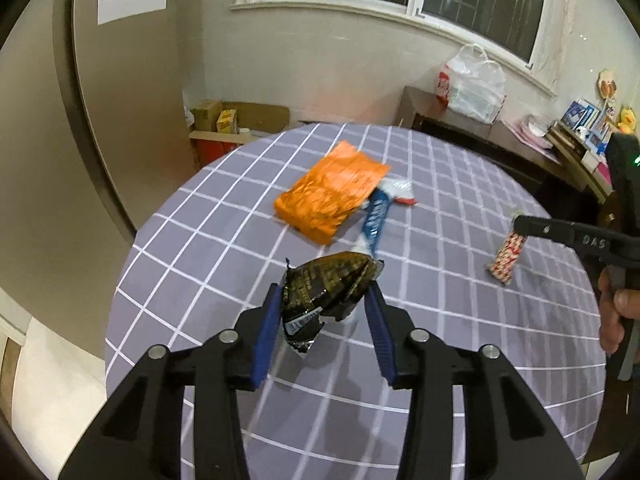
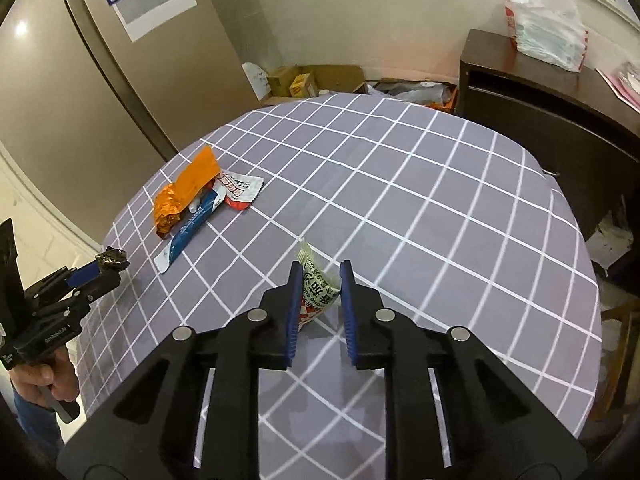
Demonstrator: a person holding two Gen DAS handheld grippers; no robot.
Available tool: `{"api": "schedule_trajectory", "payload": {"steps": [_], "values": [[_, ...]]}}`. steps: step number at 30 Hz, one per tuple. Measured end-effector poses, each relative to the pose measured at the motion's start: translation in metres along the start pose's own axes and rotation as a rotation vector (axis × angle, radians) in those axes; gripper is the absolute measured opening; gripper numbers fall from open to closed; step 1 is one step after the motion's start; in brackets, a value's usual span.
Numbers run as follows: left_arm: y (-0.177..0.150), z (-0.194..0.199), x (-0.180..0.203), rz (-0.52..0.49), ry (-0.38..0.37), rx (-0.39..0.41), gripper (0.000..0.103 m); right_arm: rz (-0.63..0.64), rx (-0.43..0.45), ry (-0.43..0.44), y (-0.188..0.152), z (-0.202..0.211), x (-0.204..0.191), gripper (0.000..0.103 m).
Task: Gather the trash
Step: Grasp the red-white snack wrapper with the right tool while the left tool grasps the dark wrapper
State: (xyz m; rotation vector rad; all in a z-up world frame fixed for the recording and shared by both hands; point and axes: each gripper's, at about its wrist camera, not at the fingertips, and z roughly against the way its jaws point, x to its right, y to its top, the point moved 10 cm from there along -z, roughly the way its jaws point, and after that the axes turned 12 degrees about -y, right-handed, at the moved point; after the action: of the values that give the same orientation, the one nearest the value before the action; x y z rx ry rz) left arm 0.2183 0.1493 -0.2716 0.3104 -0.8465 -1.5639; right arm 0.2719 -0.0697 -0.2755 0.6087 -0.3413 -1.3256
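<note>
Surface: round table [image 2: 440, 184] under a grey cloth with a white grid; brown cabinet [image 2: 540, 120] at 2 o'clock, white plastic bag [image 2: 548, 20] on top of it.
Left gripper [image 1: 324, 300]: jaws part open, blue pads clamped on a crumpled dark wrapper [image 1: 324, 292], held clear of the cloth.
Right gripper [image 2: 320, 300]: jaws nearly closed, a red-and-white sachet [image 2: 316, 288] pinched between the pads.
Loose trash: orange wrapper [image 1: 332, 196] at 12 o'clock in the left view, a blue packet [image 1: 376, 220] touching its edge, a red-and-white scrap [image 1: 400, 194] just beside.
Bin: not seen in either view.
Step in hand (judged): both pieces lifted for carrying off.
Technique: grip to be held steady during the carry; the sachet is caught near one end, so swinging should be avoided.
Materials: dark wrapper is glossy foil, creased, springy; sachet is thin, flat, limp film; orange wrapper is crinkled metallic foil; cloth is matte, smooth.
</note>
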Motion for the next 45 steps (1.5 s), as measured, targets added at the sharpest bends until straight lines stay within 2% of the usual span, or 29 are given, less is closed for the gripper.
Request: {"api": "schedule_trajectory", "payload": {"steps": [5, 13, 14, 15, 16, 18, 22, 26, 29, 33, 34, 36, 38, 39, 42, 45], "values": [[0.007, 0.003, 0.028, -0.035, -0.032, 0.012, 0.041, -0.034, 0.006, 0.027, -0.008, 0.01, 0.013, 0.017], [0.007, -0.006, 0.073, -0.097, -0.08, -0.003, 0.041, -0.154, -0.018, 0.049, -0.037, 0.023, 0.058, 0.018], [0.006, -0.008, 0.078, -0.104, -0.085, -0.006, 0.041, -0.177, -0.032, 0.052, -0.041, 0.023, 0.065, 0.023], [0.006, -0.01, 0.082, -0.11, -0.089, -0.01, 0.041, -0.185, -0.061, 0.034, -0.049, 0.02, 0.074, 0.048], [0.005, -0.012, 0.087, -0.116, -0.096, -0.014, 0.041, -0.171, -0.078, 0.009, -0.055, 0.018, 0.079, 0.06], [0.004, -0.015, 0.094, -0.128, -0.105, -0.02, 0.041, -0.135, -0.058, 0.001, -0.059, 0.024, 0.082, 0.067], [0.001, -0.02, 0.106, -0.135, -0.115, -0.031, 0.041, -0.131, -0.069, -0.009, -0.064, 0.028, 0.085, 0.067], [-0.003, -0.024, 0.111, -0.133, -0.119, -0.039, 0.041, -0.115, -0.081, 0.009, -0.068, 0.025, 0.058, 0.067], [-0.004, -0.023, 0.112, -0.129, -0.12, -0.041, 0.041, -0.074, -0.058, -0.023, -0.067, 0.021, 0.037, 0.067], [-0.008, -0.022, 0.112, -0.134, -0.117, -0.047, 0.041, -0.087, -0.04, -0.076, -0.057, 0.012, 0.028, 0.067], [-0.008, -0.022, 0.112, -0.131, -0.117, -0.048, 0.041, -0.077, -0.035, -0.087, -0.055, 0.01, 0.027, 0.067], [-0.009, -0.022, 0.109, -0.121, -0.115, -0.048, 0.041, -0.025, -0.015, -0.112, -0.051, 0.005, 0.02, 0.058], [-0.01, -0.02, 0.108, -0.115, -0.117, -0.045, 0.041, 0.039, -0.003, -0.119, -0.051, 0.004, 0.012, 0.058], [-0.01, -0.019, 0.108, -0.115, -0.117, -0.045, 0.041, 0.039, -0.007, -0.108, -0.052, 0.005, 0.012, 0.058], [-0.01, -0.019, 0.106, -0.116, -0.117, -0.044, 0.041, -0.083, -0.023, -0.114, -0.052, 0.019, 0.032, 0.059], [-0.01, -0.021, 0.104, -0.117, -0.12, -0.047, 0.041, -0.129, -0.031, -0.101, -0.057, 0.029, 0.031, 0.058]]}}
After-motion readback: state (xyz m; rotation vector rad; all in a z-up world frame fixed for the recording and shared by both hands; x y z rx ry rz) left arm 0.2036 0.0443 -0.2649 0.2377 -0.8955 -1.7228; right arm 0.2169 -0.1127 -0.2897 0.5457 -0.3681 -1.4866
